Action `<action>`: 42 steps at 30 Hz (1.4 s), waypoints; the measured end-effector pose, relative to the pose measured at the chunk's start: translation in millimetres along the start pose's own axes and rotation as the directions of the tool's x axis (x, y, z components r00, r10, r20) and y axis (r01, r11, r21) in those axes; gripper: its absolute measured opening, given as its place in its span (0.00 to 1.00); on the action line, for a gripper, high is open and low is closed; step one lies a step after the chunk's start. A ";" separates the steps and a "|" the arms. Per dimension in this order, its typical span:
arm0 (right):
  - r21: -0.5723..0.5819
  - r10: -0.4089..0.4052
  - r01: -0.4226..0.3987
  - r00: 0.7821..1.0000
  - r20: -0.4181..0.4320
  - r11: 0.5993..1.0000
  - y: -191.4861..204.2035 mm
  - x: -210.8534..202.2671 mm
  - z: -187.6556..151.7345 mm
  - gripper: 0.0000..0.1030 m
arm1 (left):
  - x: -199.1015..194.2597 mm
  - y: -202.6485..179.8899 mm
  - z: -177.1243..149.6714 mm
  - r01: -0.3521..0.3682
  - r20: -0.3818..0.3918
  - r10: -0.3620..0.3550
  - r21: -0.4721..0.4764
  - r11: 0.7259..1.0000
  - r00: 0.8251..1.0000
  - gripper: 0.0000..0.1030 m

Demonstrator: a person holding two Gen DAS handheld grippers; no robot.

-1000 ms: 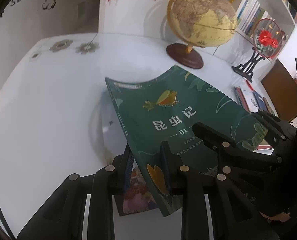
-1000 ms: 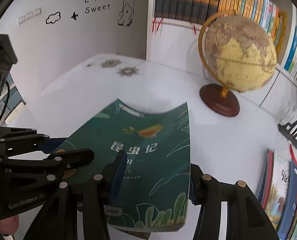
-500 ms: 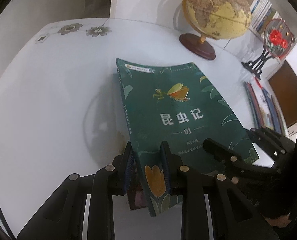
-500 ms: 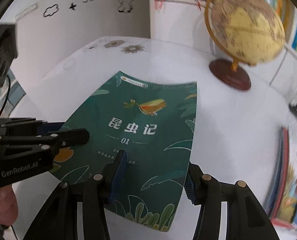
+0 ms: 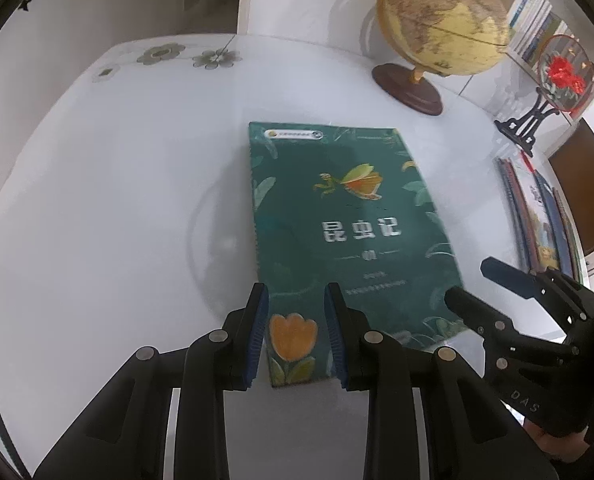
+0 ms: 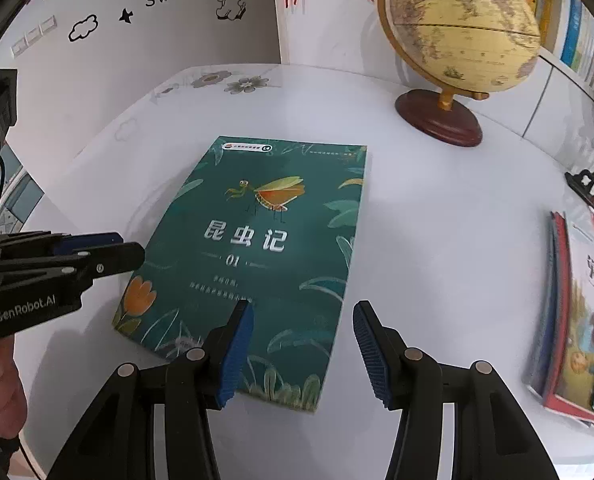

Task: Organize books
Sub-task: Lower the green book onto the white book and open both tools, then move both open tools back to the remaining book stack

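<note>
Now lies flat on the white surface [image 5: 97, 208], near its middle: the green paperback [image 5: 349, 232], no longer lifted and curved as a second ago. Means probably that the set-down is finished.

Left tool [image 5: 297, 332]: narrow, slightly wider than before, pads beside the near-left corner without pressing. Right tool [image 6: 303, 352]: narrow gap, unchanged, straddles the near-right corner, no grip.

Cover smooth, thin, bendable. Surface glossy. Globe [image 6: 461, 28] round on a wooden foot, toward the far-right edge.
</note>
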State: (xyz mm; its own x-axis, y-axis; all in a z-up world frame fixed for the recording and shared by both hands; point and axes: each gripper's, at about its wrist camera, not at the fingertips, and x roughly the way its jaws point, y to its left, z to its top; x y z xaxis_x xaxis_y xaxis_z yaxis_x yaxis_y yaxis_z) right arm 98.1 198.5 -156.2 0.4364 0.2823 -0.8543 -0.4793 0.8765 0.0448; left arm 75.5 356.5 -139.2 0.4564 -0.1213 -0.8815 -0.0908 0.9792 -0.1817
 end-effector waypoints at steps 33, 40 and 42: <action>0.403 -0.287 0.195 0.941 0.181 0.894 -238.6 -295.0 -64.8 0.53 | -182.0 -326.5 27.8 0.025 0.299 -0.146 0.374 0.927 0.943 0.33; 0.461 -0.303 0.195 0.938 0.171 0.865 -304.5 -317.2 -82.4 0.55 | -151.5 -385.3 24.0 0.080 0.233 -0.181 0.384 0.920 0.955 0.33; 0.468 -0.284 0.186 0.947 0.149 0.864 -317.7 -308.0 -89.5 0.55 | -137.3 -398.7 19.0 0.070 0.212 -0.158 0.374 0.925 0.964 0.33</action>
State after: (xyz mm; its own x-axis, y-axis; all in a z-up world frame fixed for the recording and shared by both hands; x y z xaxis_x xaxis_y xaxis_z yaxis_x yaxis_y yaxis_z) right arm 47.8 -201.8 46.4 0.6628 0.0761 -0.7449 0.0238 0.9922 0.1225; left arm 65.8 -14.1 62.6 0.6418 -0.2377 -0.7292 0.2790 0.9580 -0.0667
